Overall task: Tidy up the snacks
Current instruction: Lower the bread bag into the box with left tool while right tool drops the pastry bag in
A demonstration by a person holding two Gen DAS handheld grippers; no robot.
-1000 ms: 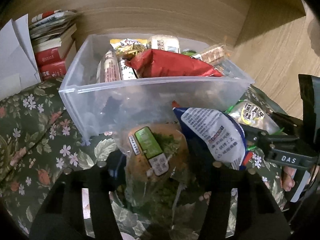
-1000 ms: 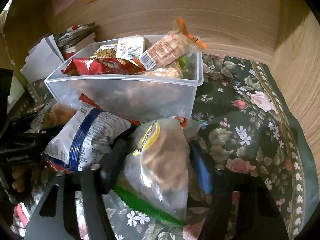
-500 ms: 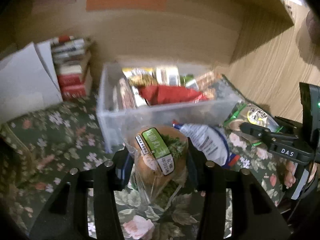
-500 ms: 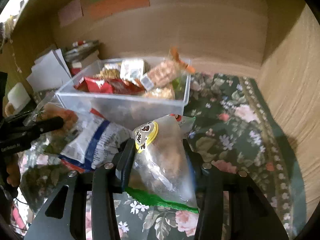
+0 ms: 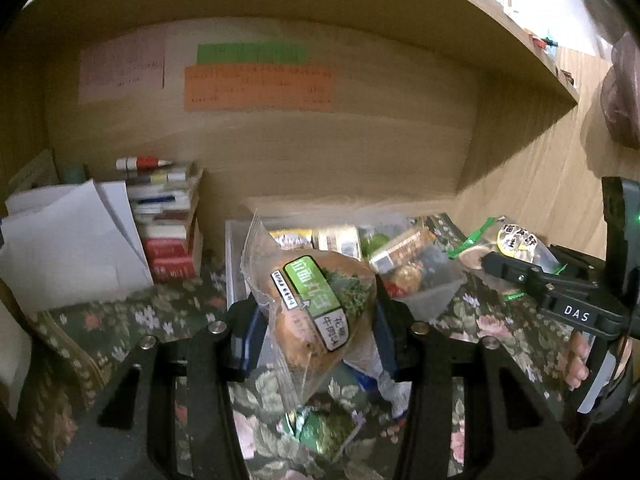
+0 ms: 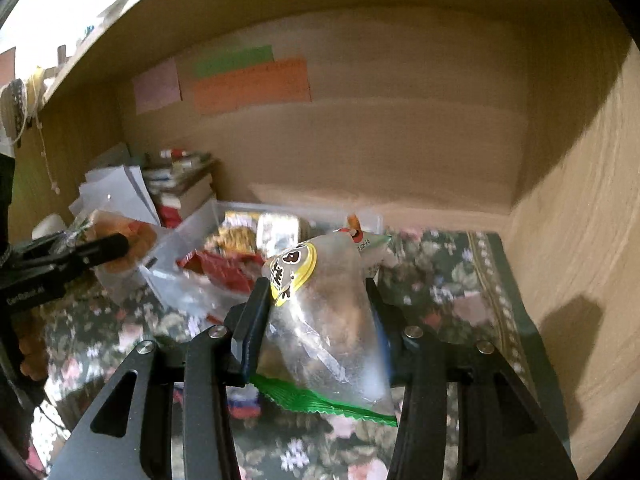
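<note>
Wooden walls close in a floral-clothed table (image 6: pixel 460 280), with books (image 5: pixel 168 236) stacked at the back left. Left claw (image 5: pixel 316 320) is clamped on a bun pack (image 5: pixel 316 304) with a green label, held up in front of the clear bin (image 5: pixel 432 292) of snacks. Right claw (image 6: pixel 316 320) grips a clear bag (image 6: pixel 324 320) with a yellow sticker — also raised, beside the bin (image 6: pixel 188 232).

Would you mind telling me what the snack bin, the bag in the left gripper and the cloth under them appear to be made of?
Snack bin: translucent, slightly frosted plastic, probably rigid; its contents show through the wall.
Bread bag in the left gripper: thin clear glossy film, crinkled, with a green and white printed label; the bun is visible inside.
Tablecloth: looks like dark green woven fabric with a matte floral pattern, though blur leaves the weave uncertain.
</note>
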